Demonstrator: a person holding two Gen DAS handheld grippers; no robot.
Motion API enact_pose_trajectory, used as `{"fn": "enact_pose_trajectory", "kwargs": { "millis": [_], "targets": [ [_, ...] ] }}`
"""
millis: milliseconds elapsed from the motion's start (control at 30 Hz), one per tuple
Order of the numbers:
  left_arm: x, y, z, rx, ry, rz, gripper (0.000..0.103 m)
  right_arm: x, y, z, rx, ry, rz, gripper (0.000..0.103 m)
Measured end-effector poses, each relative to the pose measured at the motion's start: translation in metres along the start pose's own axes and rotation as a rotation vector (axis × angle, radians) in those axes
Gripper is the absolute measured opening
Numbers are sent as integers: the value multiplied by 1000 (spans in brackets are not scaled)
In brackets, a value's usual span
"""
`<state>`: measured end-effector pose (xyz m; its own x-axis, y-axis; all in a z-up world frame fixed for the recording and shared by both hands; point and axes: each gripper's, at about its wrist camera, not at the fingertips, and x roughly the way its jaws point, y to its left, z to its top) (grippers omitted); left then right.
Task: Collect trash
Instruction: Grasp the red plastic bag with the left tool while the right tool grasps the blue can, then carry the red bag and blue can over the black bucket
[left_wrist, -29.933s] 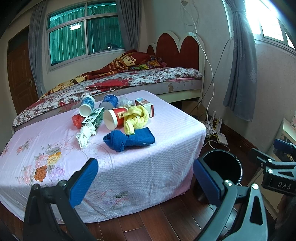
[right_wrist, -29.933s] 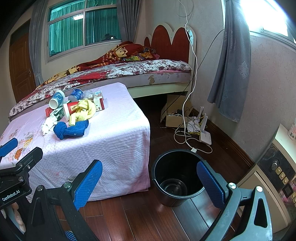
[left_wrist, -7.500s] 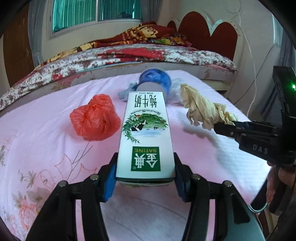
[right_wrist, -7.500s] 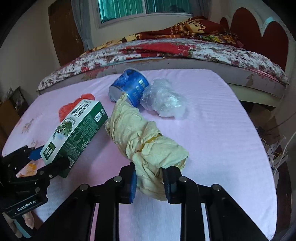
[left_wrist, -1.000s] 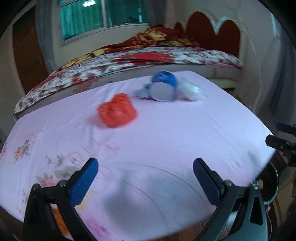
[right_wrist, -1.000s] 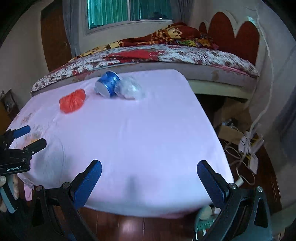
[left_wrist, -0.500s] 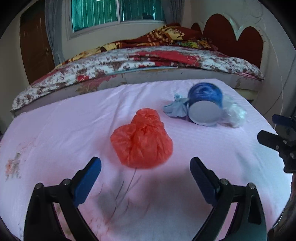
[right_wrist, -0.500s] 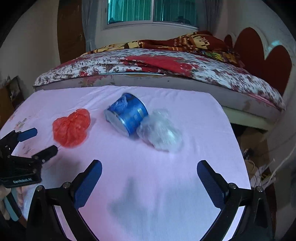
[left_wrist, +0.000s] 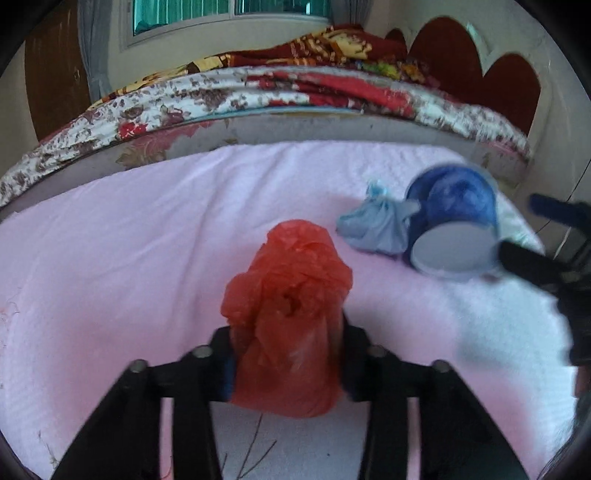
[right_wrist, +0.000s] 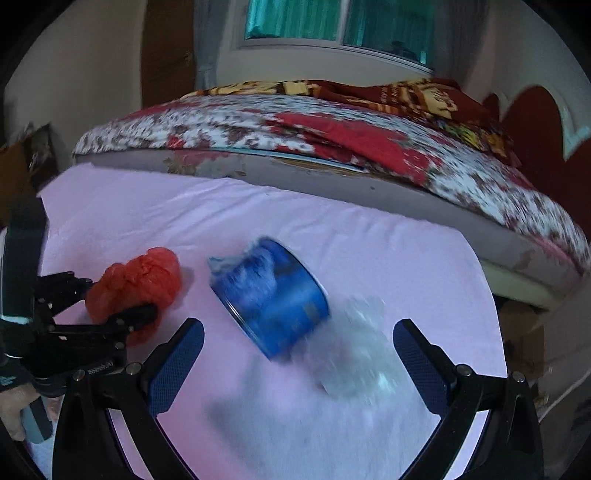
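Your left tongs (left_wrist: 286, 363) have just been closing, and they now squeeze the crumpled red plastic bag (left_wrist: 288, 317) between their two pads, which press its sides in. The bag bulges up and forward beyond the tips and sits on the pink cloth (left_wrist: 129, 266). From your right-hand camera, the same tongs (right_wrist: 125, 295) show at the left with the red bag (right_wrist: 136, 284) pinched at their tips, and your hand (right_wrist: 14, 413) grips the handle at the lower left edge.

Your right tongs (right_wrist: 297, 347) stand wide apart with nothing between the pads. Just ahead of them, between the two fingers, lies a blue cup (right_wrist: 273, 295) on its side. Beside it, toward the right finger, is a blurred clear plastic bag (right_wrist: 358, 358).

From your left tongs, the blue cup (left_wrist: 452, 225) lies ahead and to the right, apart from the red bag, its pale round end facing you. A light blue wad (left_wrist: 373, 225) touches the cup on the side nearer your left tongs. The right tongs (left_wrist: 535, 240) reach in from the right edge, next to the cup.
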<state>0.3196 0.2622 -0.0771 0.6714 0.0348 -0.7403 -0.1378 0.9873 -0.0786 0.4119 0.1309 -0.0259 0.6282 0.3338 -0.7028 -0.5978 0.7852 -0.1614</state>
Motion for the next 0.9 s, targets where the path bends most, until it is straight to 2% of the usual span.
{"fn": "enact_pose_trajectory", "kwargs": {
  "millis": [67, 167, 200, 233, 267, 400, 533, 600, 900],
  "targets": [
    [-10, 3, -2, -2, -22, 0, 39, 7, 5, 5, -31, 6, -9, 103],
    [-19, 7, -6, -9, -33, -12, 39, 17, 9, 11, -60, 28, -9, 94],
    [-24, 9, -9, -10, -36, -14, 39, 20, 9, 12, -60, 41, -4, 87],
    [-26, 10, -10, -11, -38, -18, 39, 24, 10, 12, -60, 61, 7, 72],
    [-29, 11, -14, -12, -39, -19, 39, 25, 11, 11, -63, 70, -1, 69],
    [-34, 10, -19, 1, -41, -20, 39, 16, 15, 5, -34, 82, 11, 65],
    [-39, 8, -23, 6, -40, -30, 38, 4, 19, 2, 12, 55, 11, 57],
    [-45, 7, -24, 12, -48, -30, 38, -4, 18, 3, 57, 38, 41, 56],
    [-67, 5, -27, 23, -77, -37, 37, -44, 32, -5, 73, -22, 63, 54]
  ]
}}
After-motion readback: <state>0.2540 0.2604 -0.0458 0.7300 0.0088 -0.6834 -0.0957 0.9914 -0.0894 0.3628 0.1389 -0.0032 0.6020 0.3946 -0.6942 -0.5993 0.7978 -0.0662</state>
